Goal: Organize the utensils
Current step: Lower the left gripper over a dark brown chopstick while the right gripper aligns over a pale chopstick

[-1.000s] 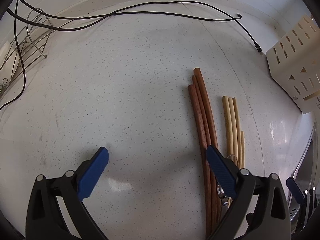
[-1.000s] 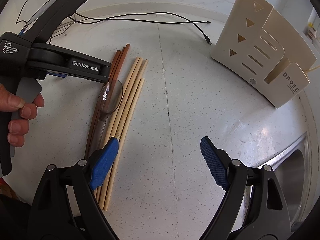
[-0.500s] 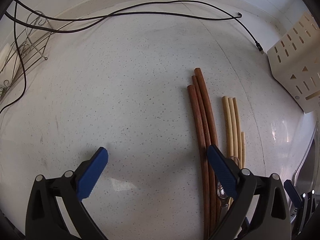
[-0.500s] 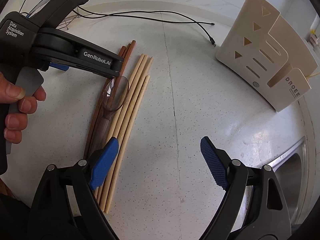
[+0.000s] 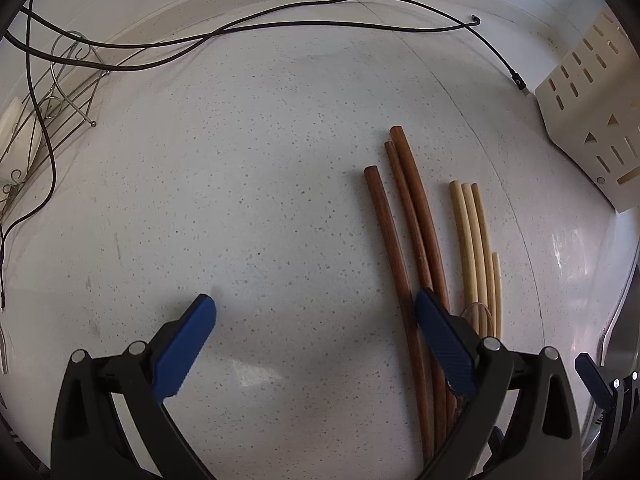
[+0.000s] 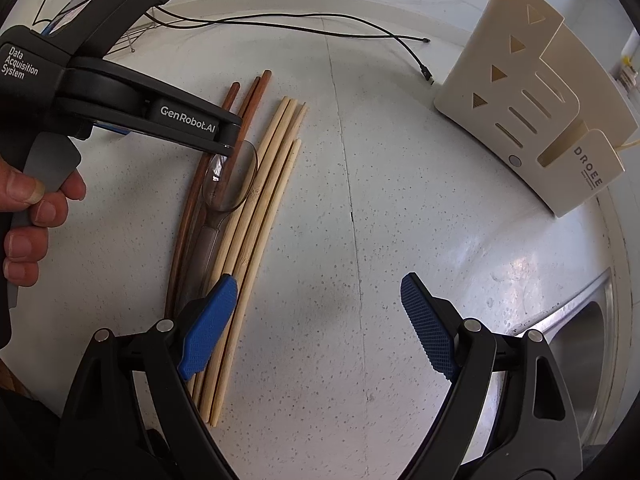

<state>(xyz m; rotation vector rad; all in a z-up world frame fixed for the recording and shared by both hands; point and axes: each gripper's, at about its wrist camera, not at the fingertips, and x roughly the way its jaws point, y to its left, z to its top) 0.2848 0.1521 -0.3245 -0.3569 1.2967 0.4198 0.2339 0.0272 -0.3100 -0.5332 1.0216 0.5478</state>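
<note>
On the speckled table (image 6: 400,220), with the cream holder (image 6: 528,112) at upper right, both the left claw (image 5: 316,320) and right claw (image 6: 316,304) hang open and empty over the brown chopsticks (image 5: 404,216), pale chopsticks (image 6: 268,192) and clear spoon (image 6: 228,184) at centre-left, so sorting seems unstarted and next calls for closing on one.

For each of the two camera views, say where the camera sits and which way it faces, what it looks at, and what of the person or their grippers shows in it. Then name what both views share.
Left wrist: sits on the left gripper, facing steeply down at the countertop; shows its own open blue fingers and a bit of the right gripper.
Right wrist: sits on the right gripper, facing down; shows its open fingers, the left gripper and the hand holding it.
Shared: dark chopsticks, pale chopsticks, clear spoon, cream utensil holder, black cable.
</note>
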